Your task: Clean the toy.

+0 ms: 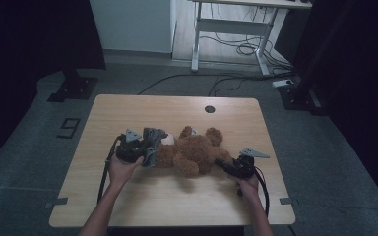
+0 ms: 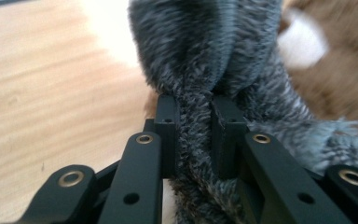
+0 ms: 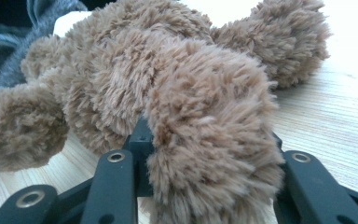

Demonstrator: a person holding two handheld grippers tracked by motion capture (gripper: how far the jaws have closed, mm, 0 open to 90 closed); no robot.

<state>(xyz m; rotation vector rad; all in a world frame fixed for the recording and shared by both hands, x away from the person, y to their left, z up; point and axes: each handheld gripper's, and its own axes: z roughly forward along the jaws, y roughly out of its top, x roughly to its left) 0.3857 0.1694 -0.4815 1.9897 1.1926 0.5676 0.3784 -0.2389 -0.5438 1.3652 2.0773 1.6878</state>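
A brown teddy bear (image 1: 192, 152) lies on the wooden table (image 1: 177, 196), head toward the left. A grey fuzzy cloth (image 1: 151, 142) rests against the bear's head. My left gripper (image 1: 145, 150) is shut on it. In the left gripper view, a fold of the grey cloth (image 2: 205, 56) is pinched between the two black jaws of the left gripper (image 2: 193, 135), with the bear's brown fur (image 2: 335, 70) behind. My right gripper (image 1: 225, 164) is shut on the bear's leg. In the right gripper view the leg (image 3: 209, 186) bulges between the jaws of the right gripper (image 3: 209, 140), hiding the right one.
A round cable hole (image 1: 209, 108) sits near the table's far edge. Beyond the table a white desk frame (image 1: 231, 29) stands over loose cables on the floor. Bare tabletop (image 2: 37, 93) lies to the left of the bear and along the front edge.
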